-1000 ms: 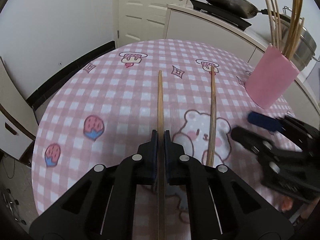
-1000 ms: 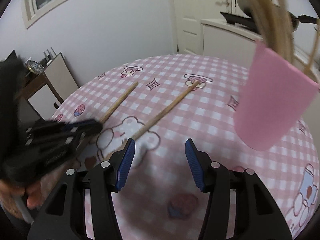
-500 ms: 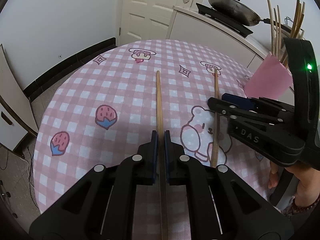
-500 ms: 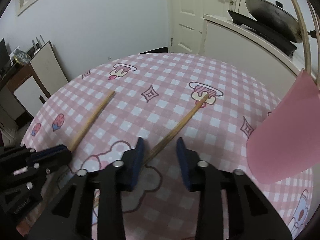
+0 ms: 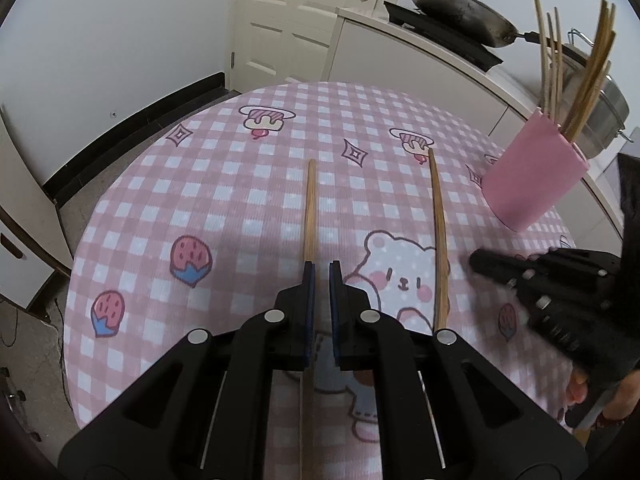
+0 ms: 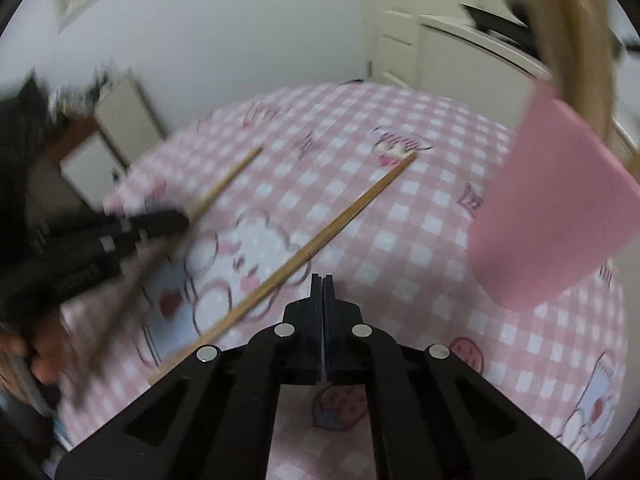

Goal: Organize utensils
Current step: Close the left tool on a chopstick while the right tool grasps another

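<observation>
Two wooden chopsticks lie on the pink checked tablecloth (image 5: 224, 200). My left gripper (image 5: 322, 270) is slightly open; the left chopstick (image 5: 310, 208) runs beside its left finger, no longer clamped. The right chopstick (image 5: 438, 236) lies to the right of it and also shows in the right wrist view (image 6: 340, 220). My right gripper (image 6: 322, 280) is shut and empty, to the right of that chopstick; it also shows in the left wrist view (image 5: 480, 260). A pink holder (image 5: 532, 176) with several chopsticks stands at the right.
A counter with a wok (image 5: 456, 12) and a steel pot (image 5: 604, 112) runs behind the table. A door (image 5: 296, 20) is at the back. A cabinet (image 5: 20, 232) stands left of the table. The right wrist view is blurred.
My left gripper has opened a little and let go of the left chopstick. My right gripper has shut empty and pulled back to the right, off the right chopstick.
</observation>
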The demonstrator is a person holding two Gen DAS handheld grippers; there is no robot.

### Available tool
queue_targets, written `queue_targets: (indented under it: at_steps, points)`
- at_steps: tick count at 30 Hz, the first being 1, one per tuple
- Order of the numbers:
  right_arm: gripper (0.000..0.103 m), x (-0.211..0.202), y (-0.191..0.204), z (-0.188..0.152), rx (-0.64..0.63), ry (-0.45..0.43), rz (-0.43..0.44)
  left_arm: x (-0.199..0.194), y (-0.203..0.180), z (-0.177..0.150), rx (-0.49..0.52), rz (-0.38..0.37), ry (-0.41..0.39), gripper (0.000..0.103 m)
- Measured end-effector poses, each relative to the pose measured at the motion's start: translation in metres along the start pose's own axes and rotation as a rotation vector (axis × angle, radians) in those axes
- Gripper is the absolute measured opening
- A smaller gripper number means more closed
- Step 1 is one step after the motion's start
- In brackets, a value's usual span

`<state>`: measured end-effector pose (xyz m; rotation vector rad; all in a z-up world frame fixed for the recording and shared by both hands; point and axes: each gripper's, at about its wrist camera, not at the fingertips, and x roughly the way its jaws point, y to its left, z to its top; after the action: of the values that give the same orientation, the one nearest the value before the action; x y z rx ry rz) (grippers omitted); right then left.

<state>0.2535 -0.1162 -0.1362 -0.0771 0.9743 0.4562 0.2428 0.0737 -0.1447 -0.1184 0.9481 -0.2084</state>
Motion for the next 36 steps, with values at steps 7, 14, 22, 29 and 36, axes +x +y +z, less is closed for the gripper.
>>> queue_targets:
  at_steps: [7, 14, 22, 29, 36]
  points:
    - [0.028, 0.01, 0.009, 0.016, 0.055, -0.044, -0.016, 0.002, -0.001, 0.005, -0.008, 0.011, 0.0, 0.008]
    - [0.028, 0.035, 0.021, 0.029, 0.02, -0.007, -0.061, 0.001, 0.006, 0.004, -0.026, 0.022, 0.003, 0.008]
    - [0.016, 0.036, 0.025, 0.027, -0.076, 0.015, -0.101, 0.002, 0.012, 0.002, -0.044, 0.02, 0.01, 0.008]
    - [0.005, 0.022, 0.026, 0.012, -0.144, 0.061, -0.084, -0.001, 0.011, 0.003, -0.042, 0.013, 0.012, 0.008]
    - [0.005, 0.009, 0.024, -0.002, -0.188, 0.108, -0.075, 0.003, 0.005, 0.007, -0.023, 0.006, 0.028, 0.008]
